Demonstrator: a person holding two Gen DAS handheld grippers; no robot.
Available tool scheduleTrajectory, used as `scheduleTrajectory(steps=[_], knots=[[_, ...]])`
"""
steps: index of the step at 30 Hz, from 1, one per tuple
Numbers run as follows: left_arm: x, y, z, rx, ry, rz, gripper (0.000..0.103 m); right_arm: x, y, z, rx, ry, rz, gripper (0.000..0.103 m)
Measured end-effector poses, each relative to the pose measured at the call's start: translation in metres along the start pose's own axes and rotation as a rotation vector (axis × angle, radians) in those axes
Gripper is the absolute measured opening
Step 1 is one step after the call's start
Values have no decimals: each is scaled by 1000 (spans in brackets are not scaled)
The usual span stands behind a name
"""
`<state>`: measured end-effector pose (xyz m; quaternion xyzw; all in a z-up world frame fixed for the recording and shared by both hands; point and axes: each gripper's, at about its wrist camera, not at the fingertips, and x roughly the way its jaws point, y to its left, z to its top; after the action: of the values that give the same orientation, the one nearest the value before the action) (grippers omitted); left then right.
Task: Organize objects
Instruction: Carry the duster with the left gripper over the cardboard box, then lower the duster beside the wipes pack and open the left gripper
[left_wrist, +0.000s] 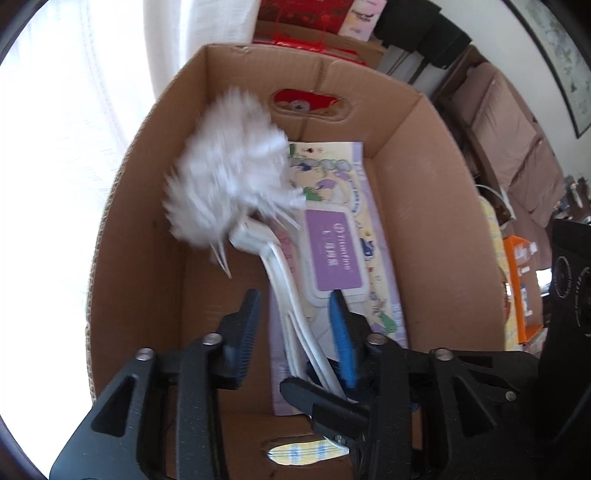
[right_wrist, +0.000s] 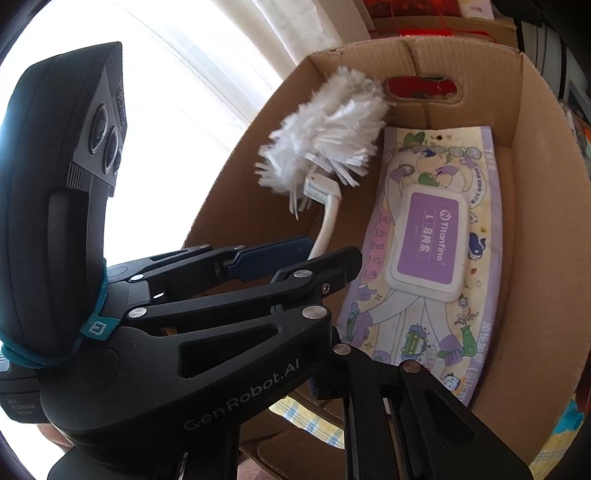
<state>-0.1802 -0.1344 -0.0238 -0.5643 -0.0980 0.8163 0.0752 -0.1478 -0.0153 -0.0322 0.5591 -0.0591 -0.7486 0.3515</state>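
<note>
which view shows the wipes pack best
The right wrist view: the wipes pack lies flat in the box, almost whole, its purple lid sharp and readable. In the left wrist view the duster and the left hand-held gripper cover parts of the pack, and the picture is blurred.

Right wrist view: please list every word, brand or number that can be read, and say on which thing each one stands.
"Titanfino", on the purple lid of the wipes pack.
"L", on the same lid; the characters beside it are too small to read.
"GenRobot.AI", on the left gripper.
Small print along the pack's edges: too blurred to read.
Small print at the camera housing base: unreadable.
</note>
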Motion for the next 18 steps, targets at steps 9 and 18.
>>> scheduleTrajectory(steps=[9, 18], knots=[[-17, 9, -4, -25, -50, 9, 57, -11, -1, -1, -41, -35, -12, 26], [-43, -7, -5, -16, -138, -10, 72, -63, -10, -10, -110, -146, -134, 40]])
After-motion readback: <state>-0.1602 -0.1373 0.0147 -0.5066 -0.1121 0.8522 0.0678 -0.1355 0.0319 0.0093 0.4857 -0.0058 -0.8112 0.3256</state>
